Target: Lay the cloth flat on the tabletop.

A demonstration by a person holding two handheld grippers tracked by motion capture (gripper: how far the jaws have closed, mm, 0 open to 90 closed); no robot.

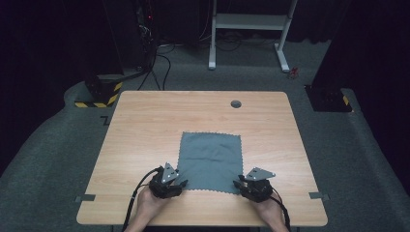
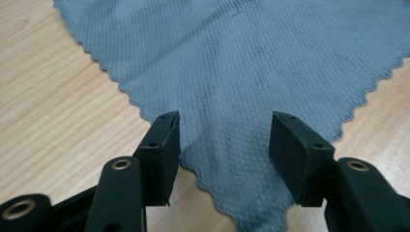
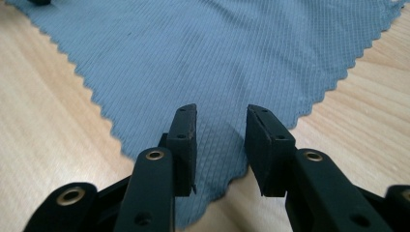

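A grey-blue cloth (image 1: pixel 211 160) with scalloped edges lies flat on the wooden table (image 1: pixel 145 125). My left gripper (image 1: pixel 180 183) sits at its near left corner, my right gripper (image 1: pixel 238 182) at its near right corner. In the left gripper view the cloth's corner (image 2: pixel 227 159) lies between my left gripper's (image 2: pixel 223 140) parted jaws, flat on the wood and not pinched. In the right gripper view the other corner (image 3: pixel 220 159) lies between my right gripper's (image 3: pixel 221 133) jaws, which stand apart with a narrower gap and do not press on it.
A round grey grommet (image 1: pixel 236 104) is set in the table near its far edge. Tape strips (image 1: pixel 85 197) mark the near left and near right (image 1: pixel 318 195) edges. A white desk frame (image 1: pixel 249 29) and cables stand on the floor beyond.
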